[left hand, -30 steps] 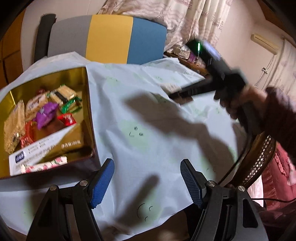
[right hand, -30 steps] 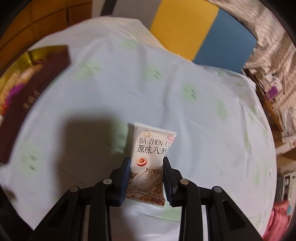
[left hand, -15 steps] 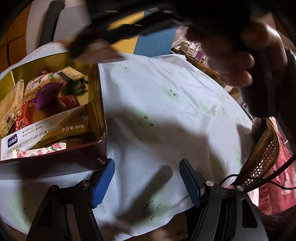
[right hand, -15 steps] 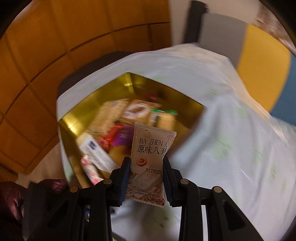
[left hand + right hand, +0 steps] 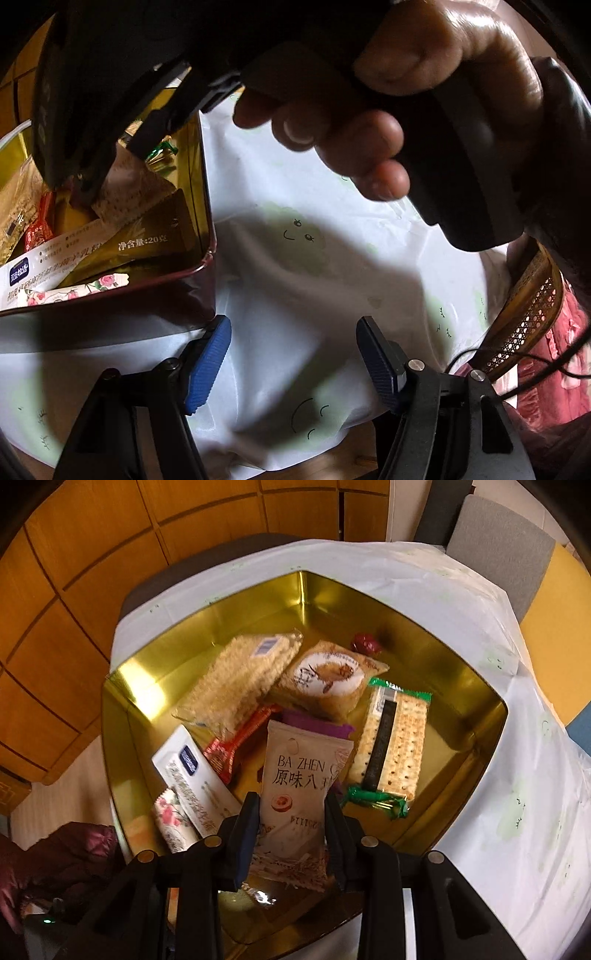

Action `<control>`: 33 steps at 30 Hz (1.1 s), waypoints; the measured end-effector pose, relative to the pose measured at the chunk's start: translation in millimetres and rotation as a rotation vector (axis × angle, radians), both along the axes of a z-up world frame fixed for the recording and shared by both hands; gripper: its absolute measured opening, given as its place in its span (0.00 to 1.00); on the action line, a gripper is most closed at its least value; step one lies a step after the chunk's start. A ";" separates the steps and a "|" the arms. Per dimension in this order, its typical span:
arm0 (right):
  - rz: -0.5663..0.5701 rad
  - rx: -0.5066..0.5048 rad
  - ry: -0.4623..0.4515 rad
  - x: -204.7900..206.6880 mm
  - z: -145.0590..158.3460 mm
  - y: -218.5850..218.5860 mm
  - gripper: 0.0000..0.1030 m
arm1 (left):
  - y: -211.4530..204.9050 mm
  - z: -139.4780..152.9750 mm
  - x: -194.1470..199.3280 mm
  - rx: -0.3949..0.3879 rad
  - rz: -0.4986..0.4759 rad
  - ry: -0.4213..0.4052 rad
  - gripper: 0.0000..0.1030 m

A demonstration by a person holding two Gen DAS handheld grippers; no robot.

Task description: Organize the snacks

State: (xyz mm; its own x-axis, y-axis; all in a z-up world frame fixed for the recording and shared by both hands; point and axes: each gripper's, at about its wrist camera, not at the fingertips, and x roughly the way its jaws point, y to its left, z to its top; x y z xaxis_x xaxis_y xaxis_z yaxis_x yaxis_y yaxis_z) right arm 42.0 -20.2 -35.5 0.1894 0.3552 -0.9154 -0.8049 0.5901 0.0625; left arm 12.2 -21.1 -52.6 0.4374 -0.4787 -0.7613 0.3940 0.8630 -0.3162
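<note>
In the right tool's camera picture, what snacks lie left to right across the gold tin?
White-and-blue sachet → red wrapper → Ba Zhen packet held in the right tool → green-edged cracker pack.

tin (image 5: pixel 476 686): on the tablecloth (image 5: pixel 535 812), left of the left gripper (image 5: pixel 293 363)
in the tin: noodle block (image 5: pixel 236 679) at back left, cracker pack (image 5: pixel 393 738) at right, round-label pastry (image 5: pixel 328 681) between them
ba zhen packet (image 5: pixel 299 786): over the tin's near side, between the right gripper (image 5: pixel 290 834) fingers
long sachet (image 5: pixel 192 779): near left, flowered wrapper (image 5: pixel 170 819) beside it
</note>
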 end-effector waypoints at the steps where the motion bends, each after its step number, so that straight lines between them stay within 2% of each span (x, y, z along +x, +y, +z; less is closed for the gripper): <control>1: 0.001 0.001 0.008 -0.9 1.0 -2.1 0.34 | -0.3 -0.1 -0.2 0.001 0.000 0.000 0.68; 12: -0.026 0.069 0.016 -6.2 12.8 -19.7 0.36 | -9.2 2.2 -2.2 0.023 0.001 -0.011 0.68; 17: -0.027 0.098 -0.036 -9.8 27.8 -22.7 0.36 | -15.4 9.1 -6.1 0.036 -0.005 -0.033 0.68; 21: 0.005 0.087 -0.074 -15.1 30.5 -15.6 0.18 | -18.7 13.2 -6.5 0.048 -0.011 -0.044 0.69; 22: 0.015 0.076 -0.072 -15.7 26.8 -11.6 0.16 | -19.4 15.2 -6.5 0.049 -0.011 -0.047 0.69; 26: 0.030 0.019 -0.078 -17.0 10.9 -4.3 0.16 | -19.7 22.7 -7.3 0.060 -0.006 -0.057 0.69; 33: -0.010 0.131 -0.093 -24.9 35.7 -26.2 0.18 | -11.7 38.2 -16.3 0.078 0.011 -0.083 0.70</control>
State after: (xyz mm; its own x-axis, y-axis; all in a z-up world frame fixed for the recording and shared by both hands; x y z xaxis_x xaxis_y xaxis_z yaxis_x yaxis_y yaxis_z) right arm 17.1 -46.4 0.2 0.2755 0.4678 -0.8398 -0.8050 0.5898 0.0644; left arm -4.1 -32.8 -14.4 0.5053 -0.4138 -0.7572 0.4063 0.8883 -0.2143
